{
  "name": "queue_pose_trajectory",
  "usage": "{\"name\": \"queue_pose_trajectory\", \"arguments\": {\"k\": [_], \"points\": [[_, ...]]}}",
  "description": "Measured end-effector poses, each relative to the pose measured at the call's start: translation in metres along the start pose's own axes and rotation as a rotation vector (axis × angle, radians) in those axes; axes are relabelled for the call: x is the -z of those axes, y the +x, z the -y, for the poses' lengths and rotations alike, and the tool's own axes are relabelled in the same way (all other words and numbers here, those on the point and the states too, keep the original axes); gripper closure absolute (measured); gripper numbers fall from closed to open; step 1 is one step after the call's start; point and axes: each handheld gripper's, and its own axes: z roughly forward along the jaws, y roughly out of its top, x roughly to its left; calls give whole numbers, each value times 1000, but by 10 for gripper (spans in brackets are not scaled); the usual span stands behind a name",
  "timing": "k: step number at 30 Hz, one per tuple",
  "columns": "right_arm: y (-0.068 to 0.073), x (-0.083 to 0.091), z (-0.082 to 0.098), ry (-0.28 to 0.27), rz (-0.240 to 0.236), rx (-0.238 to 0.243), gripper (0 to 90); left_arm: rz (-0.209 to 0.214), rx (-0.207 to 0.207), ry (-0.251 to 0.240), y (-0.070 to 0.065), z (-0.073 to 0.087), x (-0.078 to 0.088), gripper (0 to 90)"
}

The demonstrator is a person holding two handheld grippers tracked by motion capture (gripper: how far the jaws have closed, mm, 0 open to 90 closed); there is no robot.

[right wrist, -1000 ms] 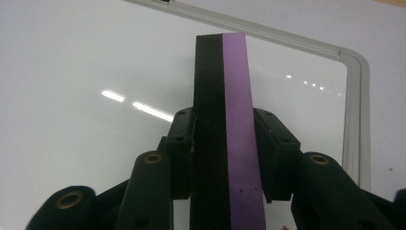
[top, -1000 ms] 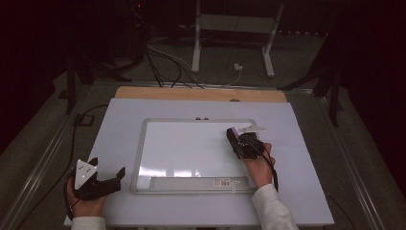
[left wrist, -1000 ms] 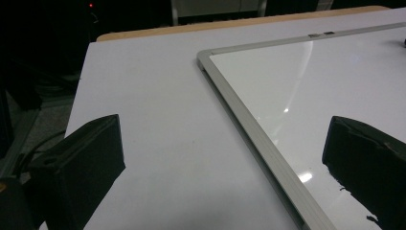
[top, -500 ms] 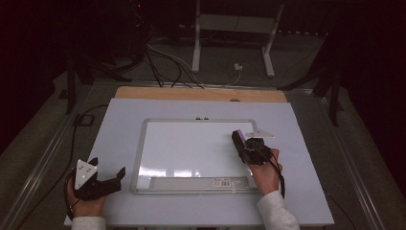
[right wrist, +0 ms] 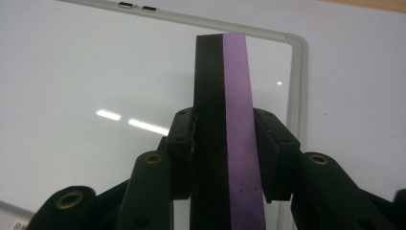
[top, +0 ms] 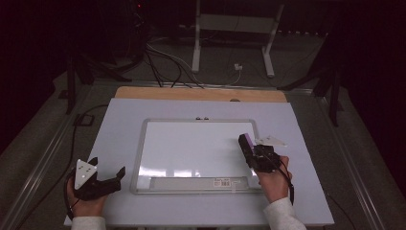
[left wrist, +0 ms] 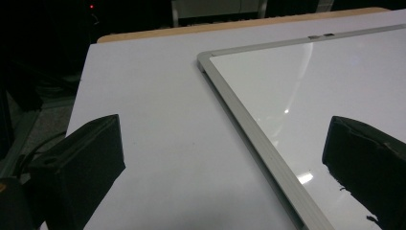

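- We see the whiteboard [top: 191, 148] lying flat on the table [top: 306, 201], near its middle.
- Left of the whiteboard, off its near corner, sits our left gripper [top: 103, 179] on the table.
- Over the whiteboard's right edge we hold the right gripper [top: 250, 151], with the eraser [top: 246, 142] between its jaws.

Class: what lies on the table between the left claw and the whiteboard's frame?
Nothing: the left gripper view shows bare table between left claw and whiteboard.
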Motion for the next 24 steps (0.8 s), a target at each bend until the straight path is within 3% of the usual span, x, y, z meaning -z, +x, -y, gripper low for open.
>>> {"name": "queue_pose_trajectory", "arguments": {"k": [11,24], "points": [[-7,10,19,27,33,-37,628,-1,-5,1,-1,0,0,15],[-6,7,36,62,35,-84,625,-1,-5,3,-2,0,0,15]]}}
